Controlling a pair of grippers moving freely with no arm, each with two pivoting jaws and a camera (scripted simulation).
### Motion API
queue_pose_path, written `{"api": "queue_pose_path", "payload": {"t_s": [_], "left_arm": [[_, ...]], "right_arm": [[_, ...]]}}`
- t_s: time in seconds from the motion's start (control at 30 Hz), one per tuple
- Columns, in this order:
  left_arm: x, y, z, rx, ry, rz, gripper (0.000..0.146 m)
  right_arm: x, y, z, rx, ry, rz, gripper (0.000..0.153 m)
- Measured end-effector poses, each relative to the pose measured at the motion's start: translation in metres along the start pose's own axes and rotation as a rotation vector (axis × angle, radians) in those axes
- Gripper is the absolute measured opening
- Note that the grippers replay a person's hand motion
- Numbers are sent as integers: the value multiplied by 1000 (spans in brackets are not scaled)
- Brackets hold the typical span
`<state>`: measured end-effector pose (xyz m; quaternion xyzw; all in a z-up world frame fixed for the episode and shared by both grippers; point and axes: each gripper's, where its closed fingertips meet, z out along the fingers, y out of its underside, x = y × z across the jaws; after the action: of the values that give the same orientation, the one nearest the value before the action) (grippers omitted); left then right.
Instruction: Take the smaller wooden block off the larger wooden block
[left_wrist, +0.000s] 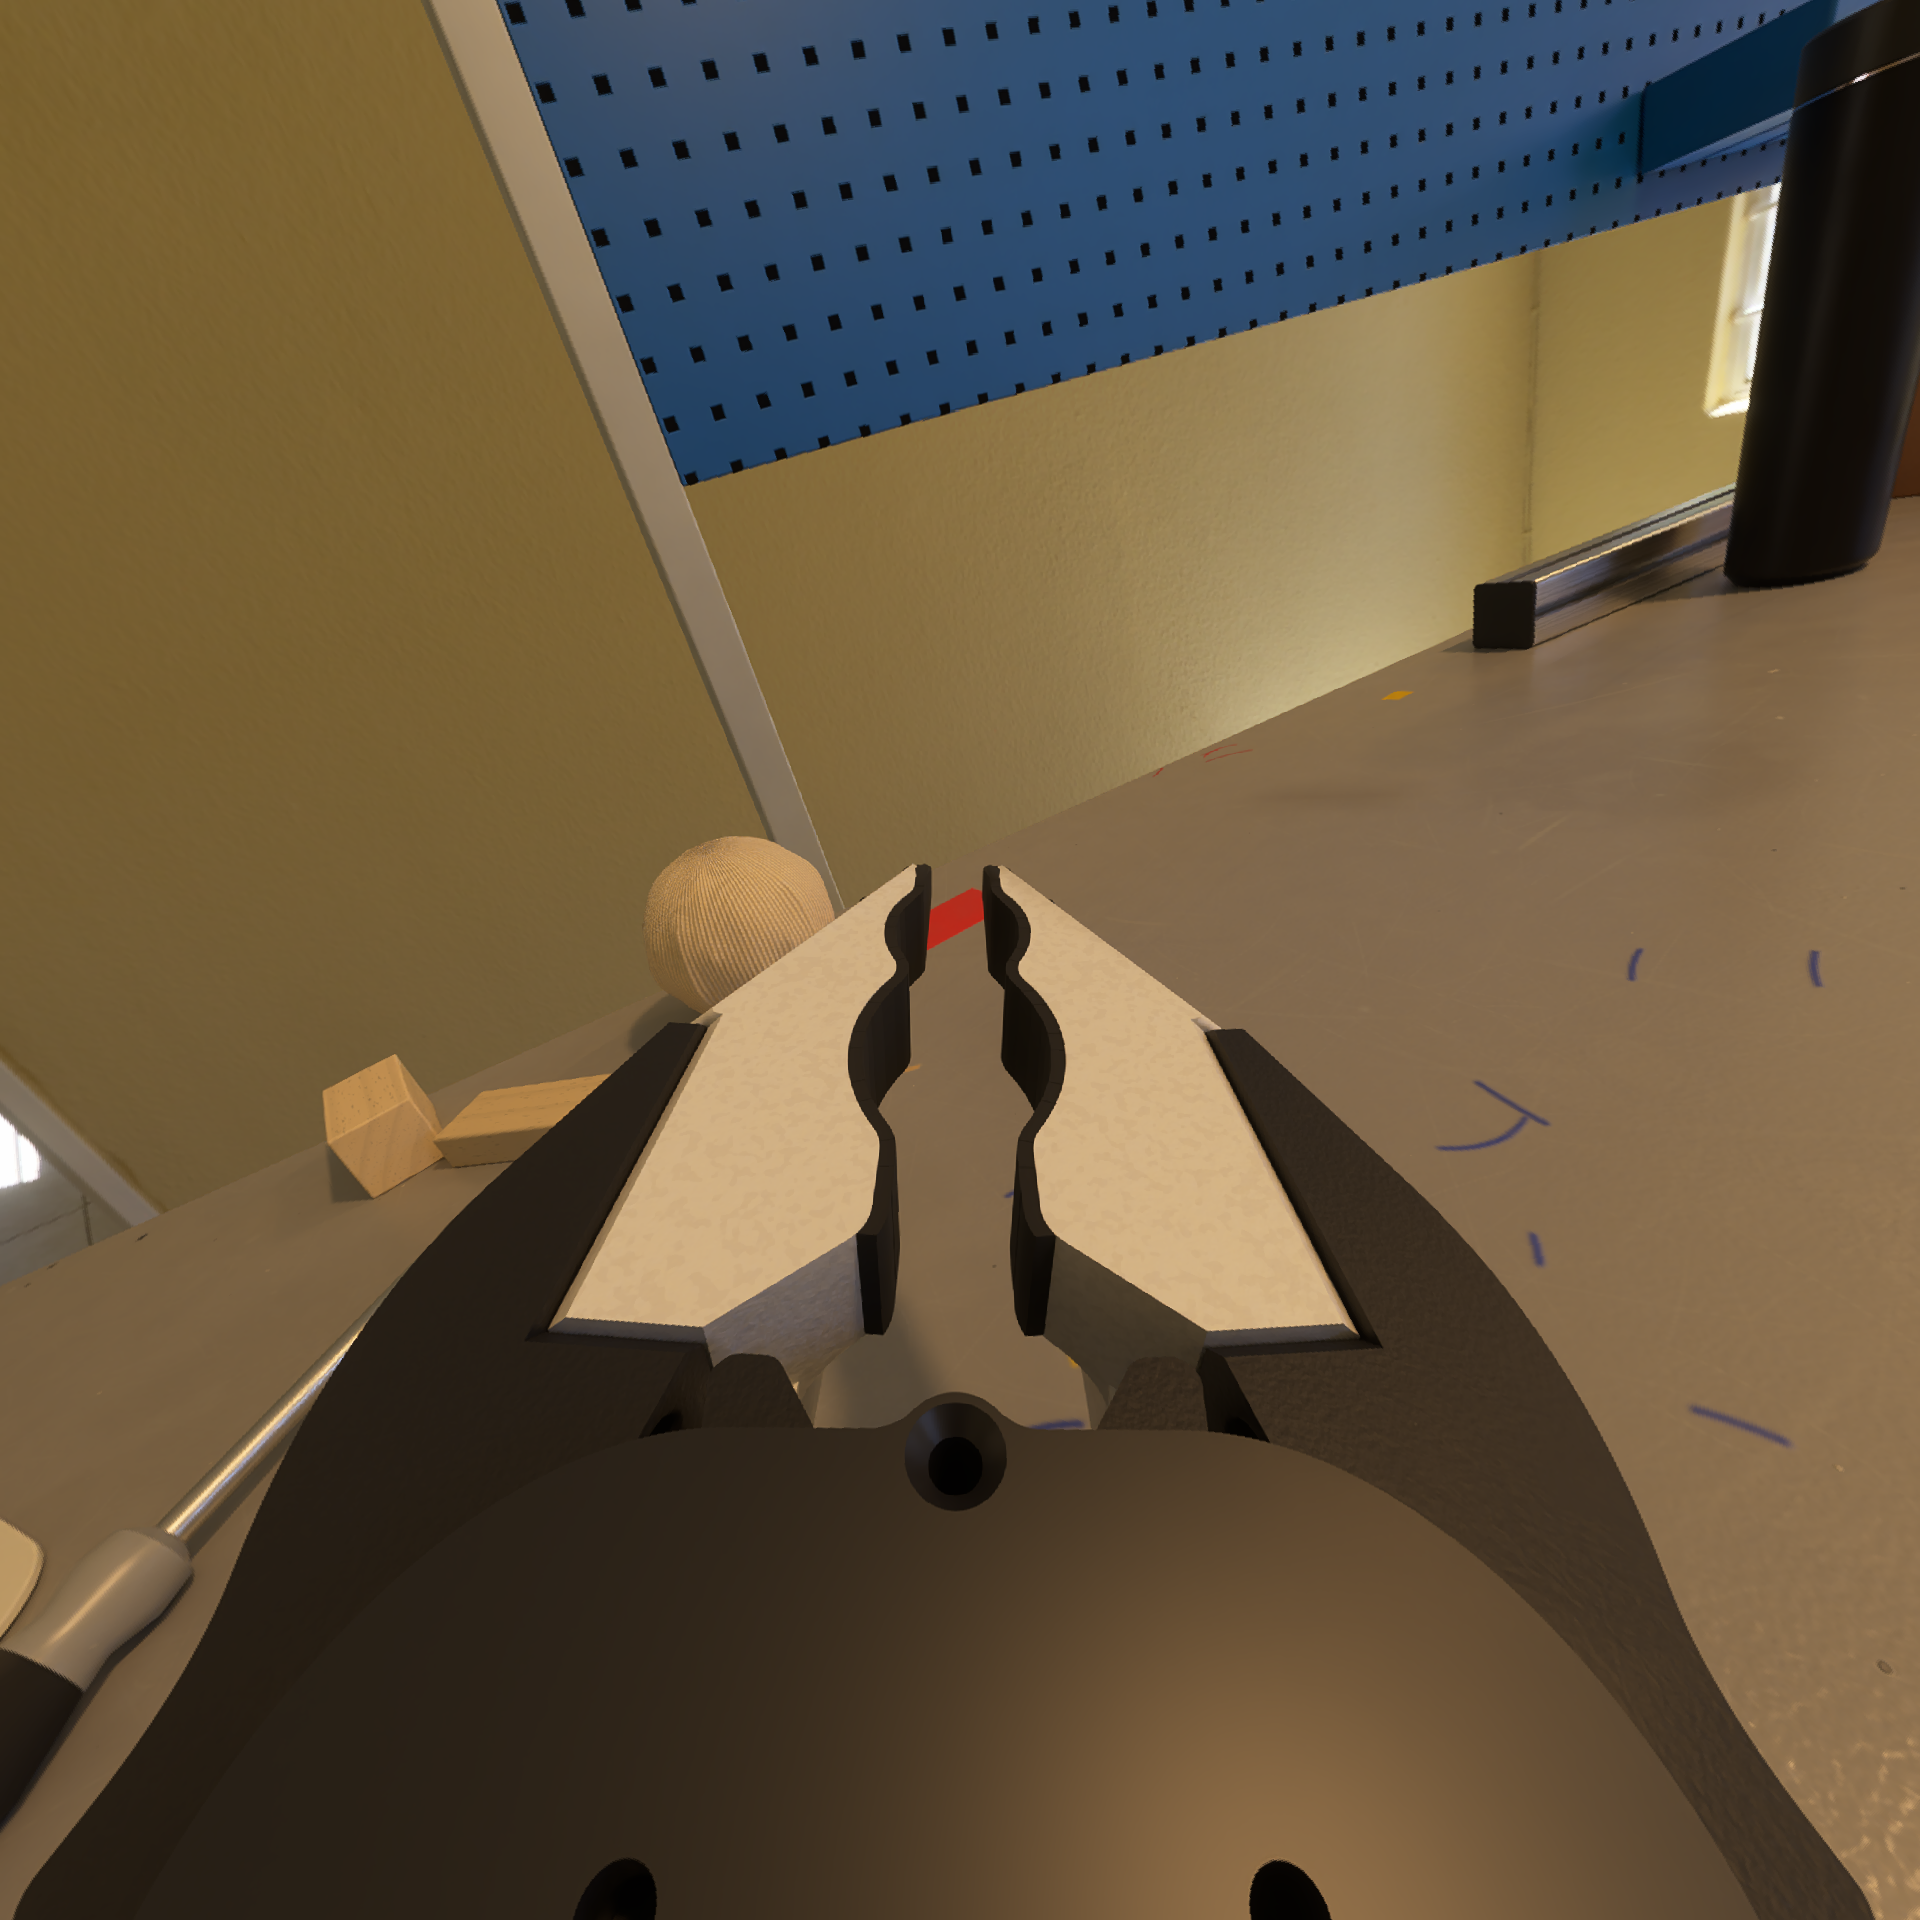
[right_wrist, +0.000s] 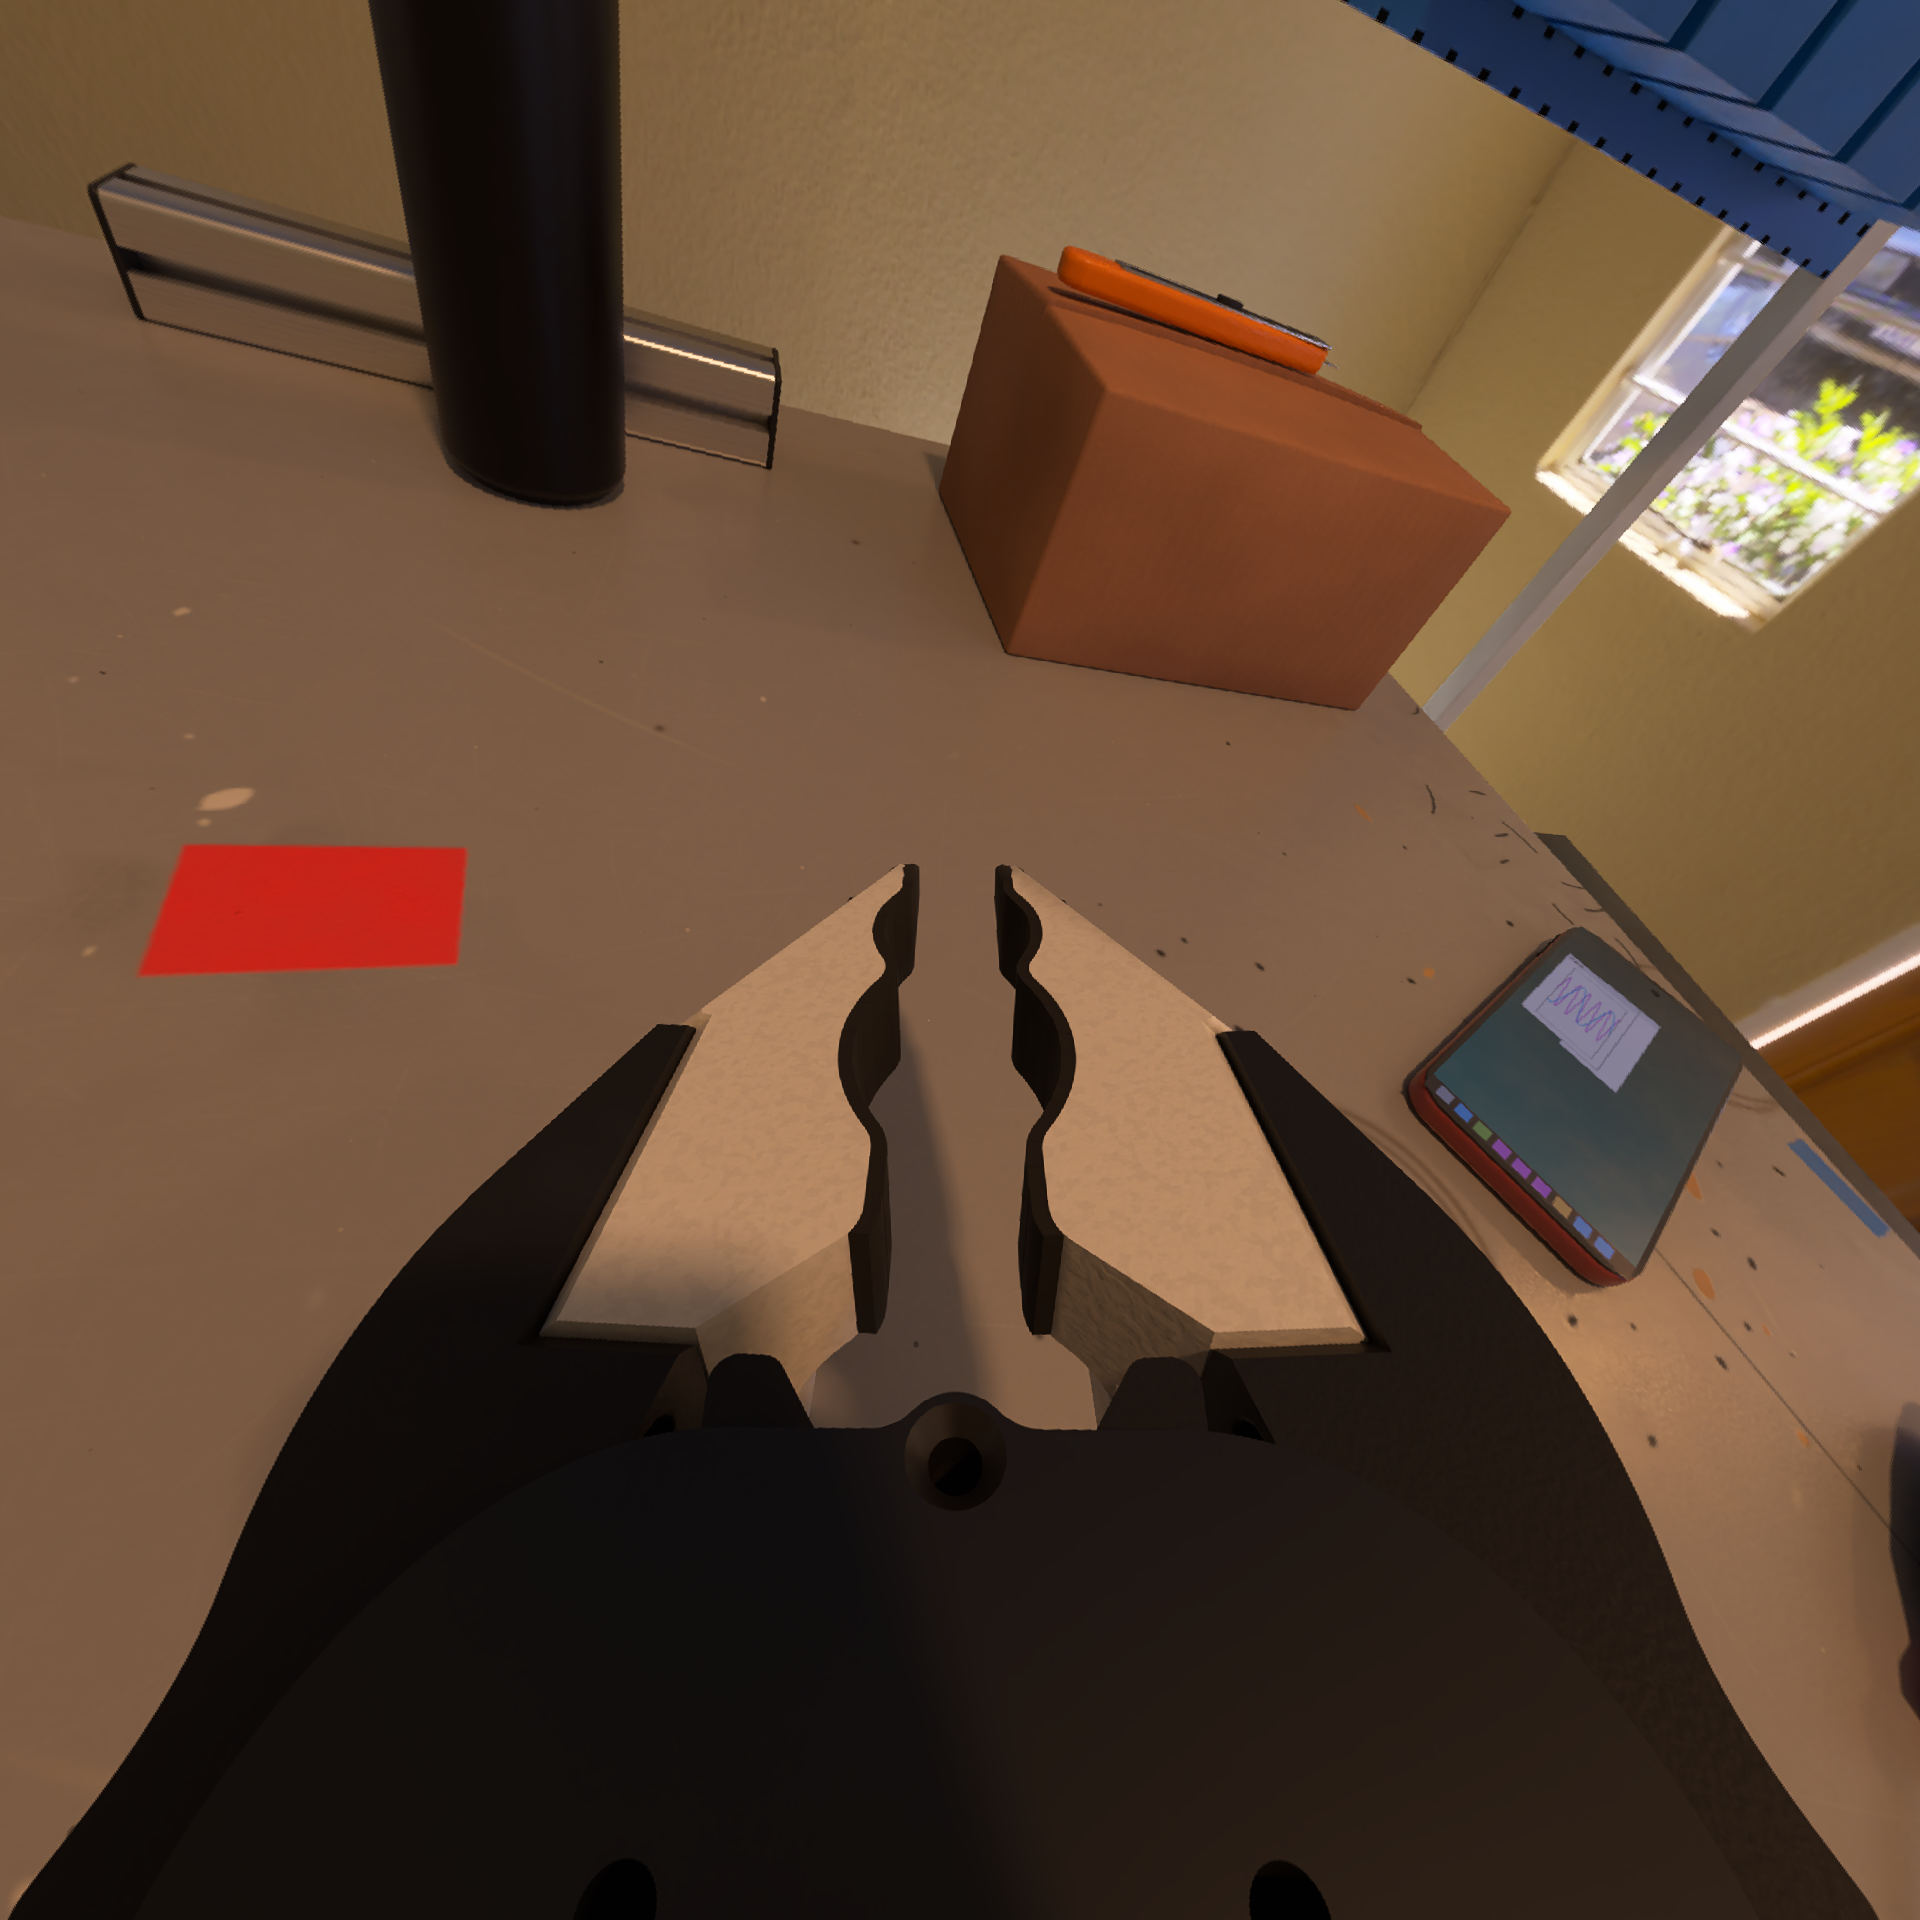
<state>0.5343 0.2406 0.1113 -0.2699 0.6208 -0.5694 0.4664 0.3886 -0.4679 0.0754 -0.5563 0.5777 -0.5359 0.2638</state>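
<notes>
At the lower left of the left wrist view, the smaller wooden block (left_wrist: 379, 1124), a pale cube tipped on an edge, sits beside and touching the end of the larger wooden block (left_wrist: 516, 1120), a flat slab on the grey table (left_wrist: 1455, 935); whether it leans on the slab or rests clear of it I cannot tell. The left gripper (left_wrist: 956, 883) is released, jaws slightly apart and empty, aimed past the blocks toward a red patch (left_wrist: 954, 916), so it seems not yet lined up for a grasp. The right gripper (right_wrist: 956, 883) is likewise released and empty, over bare table in the centre of its view, probably idle since neither block shows there.
</notes>
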Motion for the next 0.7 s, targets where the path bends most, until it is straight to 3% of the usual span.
{"api": "queue_pose_path", "payload": {"t_s": [0.7], "left_arm": [[3,1,1,-8,13,11,9]], "right_arm": [[-5,3,4,-15,9,-38,13]]}}
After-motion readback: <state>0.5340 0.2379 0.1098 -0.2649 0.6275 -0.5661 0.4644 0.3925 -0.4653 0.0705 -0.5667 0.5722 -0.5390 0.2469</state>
